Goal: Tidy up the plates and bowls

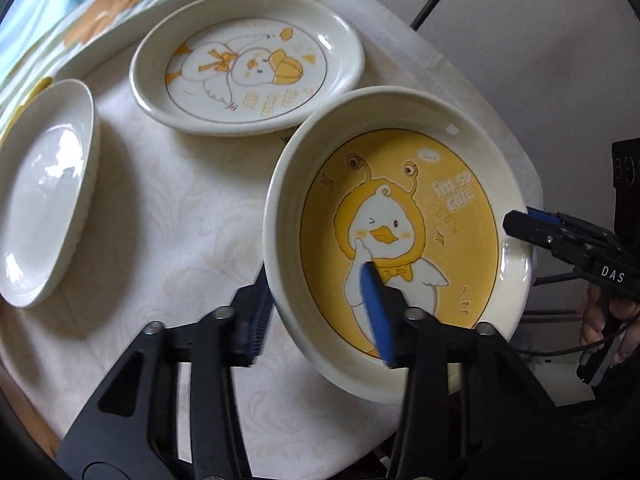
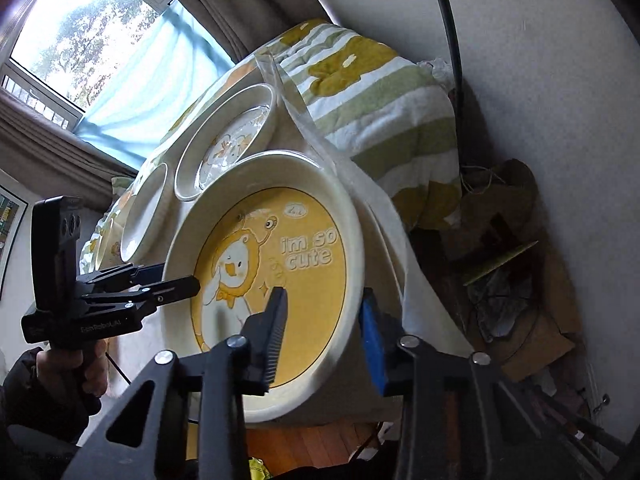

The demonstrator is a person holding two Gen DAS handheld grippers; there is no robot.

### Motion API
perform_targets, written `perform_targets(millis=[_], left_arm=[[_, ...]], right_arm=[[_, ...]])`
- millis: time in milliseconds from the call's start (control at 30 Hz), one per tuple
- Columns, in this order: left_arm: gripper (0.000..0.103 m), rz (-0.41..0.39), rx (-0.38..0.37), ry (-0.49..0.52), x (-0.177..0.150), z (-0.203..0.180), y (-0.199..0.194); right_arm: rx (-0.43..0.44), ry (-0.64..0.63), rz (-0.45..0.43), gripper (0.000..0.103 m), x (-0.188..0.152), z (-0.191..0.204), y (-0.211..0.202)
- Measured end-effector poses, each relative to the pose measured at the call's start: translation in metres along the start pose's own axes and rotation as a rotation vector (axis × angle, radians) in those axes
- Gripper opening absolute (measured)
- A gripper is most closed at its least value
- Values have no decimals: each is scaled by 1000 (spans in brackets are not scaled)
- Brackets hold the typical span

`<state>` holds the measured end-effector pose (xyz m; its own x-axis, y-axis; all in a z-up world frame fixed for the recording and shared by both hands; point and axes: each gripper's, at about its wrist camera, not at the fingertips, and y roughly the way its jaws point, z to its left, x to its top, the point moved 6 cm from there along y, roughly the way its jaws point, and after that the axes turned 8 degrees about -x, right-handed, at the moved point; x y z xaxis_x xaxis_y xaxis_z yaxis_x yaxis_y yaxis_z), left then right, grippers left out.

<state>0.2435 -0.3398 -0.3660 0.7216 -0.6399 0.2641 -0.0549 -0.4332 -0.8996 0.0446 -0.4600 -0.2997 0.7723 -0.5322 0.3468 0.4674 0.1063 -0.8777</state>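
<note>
Both grippers' jaws (left gripper [image 1: 320,312], right gripper [image 2: 328,332]) clamped narrow on yellow duck plate [image 1: 400,216] rim.

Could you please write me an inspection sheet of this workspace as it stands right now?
Surface: small round table under a cream patterned cloth.
Job's things: deep yellow-centred ceramic duck plate nearest; cream oval duck-print plate behind it; plain white oval dish to the left.
Clutter: nothing seen on the table.
Grippers: left gripper straddles the yellow plate's near rim, one finger inside, one outside; right gripper straddles the opposite rim likewise. Both appear clamped.
Cables: thin black cable below the right gripper.
Surroundings: striped green-and-yellow blanket, window, cardboard clutter on the floor.
</note>
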Motion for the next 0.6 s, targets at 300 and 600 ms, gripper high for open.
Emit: perform_targets(millis=[300,600], left_arm=[[16,12,-20,-63,2,15,2],[15,3,-11,-54,-10,3,-9]], right_arm=[[-10,-10,27,16,6,-9,6],[-32,-45,31,16,8,-3,7]])
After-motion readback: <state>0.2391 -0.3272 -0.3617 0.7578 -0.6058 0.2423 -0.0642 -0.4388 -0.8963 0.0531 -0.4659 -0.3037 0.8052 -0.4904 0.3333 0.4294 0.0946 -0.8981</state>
